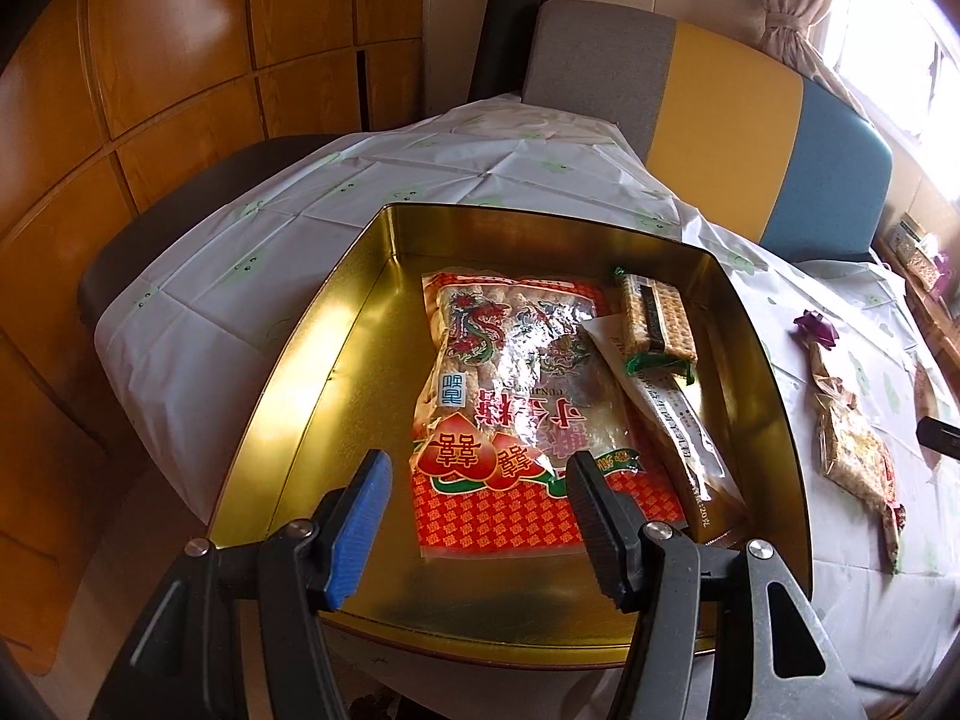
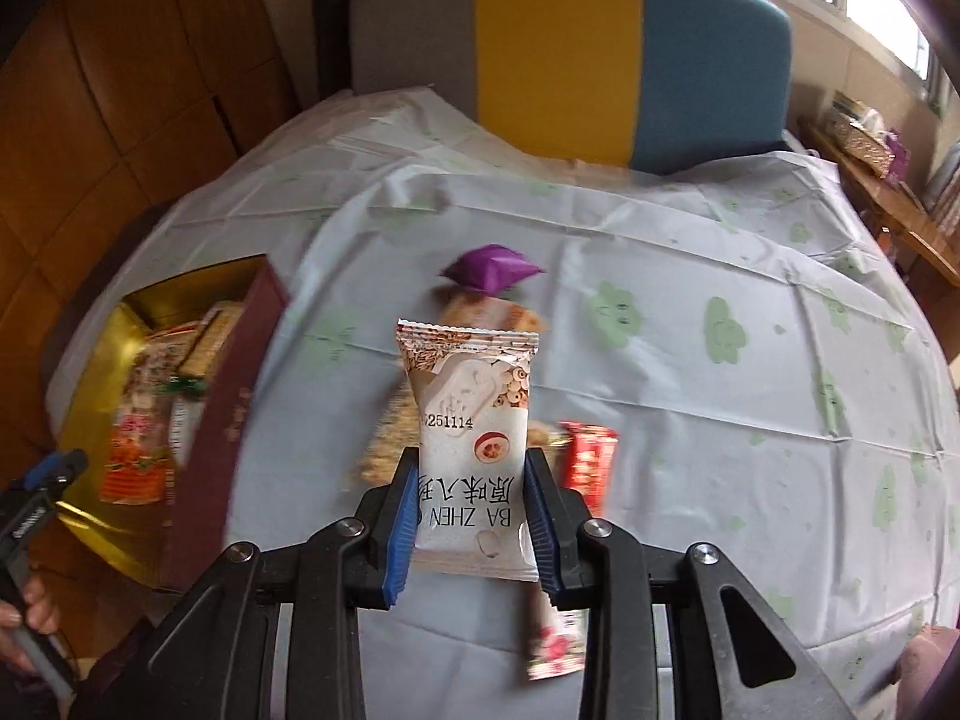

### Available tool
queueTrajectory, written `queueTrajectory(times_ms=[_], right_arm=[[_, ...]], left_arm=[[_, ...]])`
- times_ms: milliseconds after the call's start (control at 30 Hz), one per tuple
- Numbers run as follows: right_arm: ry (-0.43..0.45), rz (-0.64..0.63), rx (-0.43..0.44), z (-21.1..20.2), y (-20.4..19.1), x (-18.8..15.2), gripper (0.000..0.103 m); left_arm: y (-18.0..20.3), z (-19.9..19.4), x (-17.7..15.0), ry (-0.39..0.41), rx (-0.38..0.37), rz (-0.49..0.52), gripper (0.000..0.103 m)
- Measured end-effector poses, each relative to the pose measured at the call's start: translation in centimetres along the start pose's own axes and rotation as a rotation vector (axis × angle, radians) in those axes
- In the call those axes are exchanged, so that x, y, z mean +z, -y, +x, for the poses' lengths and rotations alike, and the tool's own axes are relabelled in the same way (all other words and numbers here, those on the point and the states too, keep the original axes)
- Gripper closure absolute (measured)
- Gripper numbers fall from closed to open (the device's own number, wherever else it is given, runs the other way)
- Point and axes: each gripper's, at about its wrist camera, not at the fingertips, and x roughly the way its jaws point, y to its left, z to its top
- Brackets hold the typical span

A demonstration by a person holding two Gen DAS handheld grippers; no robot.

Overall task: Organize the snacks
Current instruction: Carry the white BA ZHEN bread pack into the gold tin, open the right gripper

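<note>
The right hand-held gripper (image 2: 472, 519) gripped a white snack packet (image 2: 471, 438) at centre frame, above the cloth-covered worktop (image 2: 690, 360). The left hand-held gripper (image 1: 474, 483) stood wide and empty at lower centre, over the gold tin (image 1: 300, 420) holding a red snack bag (image 1: 510, 396) and crackers (image 1: 657, 318)

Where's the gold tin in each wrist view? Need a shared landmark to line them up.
Left wrist: gold tin fills the centre, directly ahead of the open left hand-held gripper, with snack packs inside.
Right wrist: same tin at the left edge, blurred, maroon outer wall facing the camera.
Shared landmark: the grey, yellow and blue chair back behind the table.
</note>
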Motion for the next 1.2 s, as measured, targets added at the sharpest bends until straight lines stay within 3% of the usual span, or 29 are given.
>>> queueTrajectory(times_ms=[300,500,967,1200], right_arm=[[-0.054,-0.081,0.294,1.4,-11.8,-0.1,0.07],[-0.085,-0.096,0.337,2.6,-15.5,0.3,0.07],[-0.121,-0.158,0.216,5.9,-18.2,-0.8,0.068],[-0.12,-0.167,0.226,5.6,-18.2,-1.8,0.068]], left_arm=[[-0.8,-0.1,-0.1,0.0,0.009,-0.013,0.042],[-1.3,0.0,-0.1,0.0,0.015,-0.022,0.042],[-2.0,0.6,-0.4,-0.014,0.027,-0.033,0.042],[-1.2,0.2,-0.5,0.002,0.028,-0.001,0.042]])
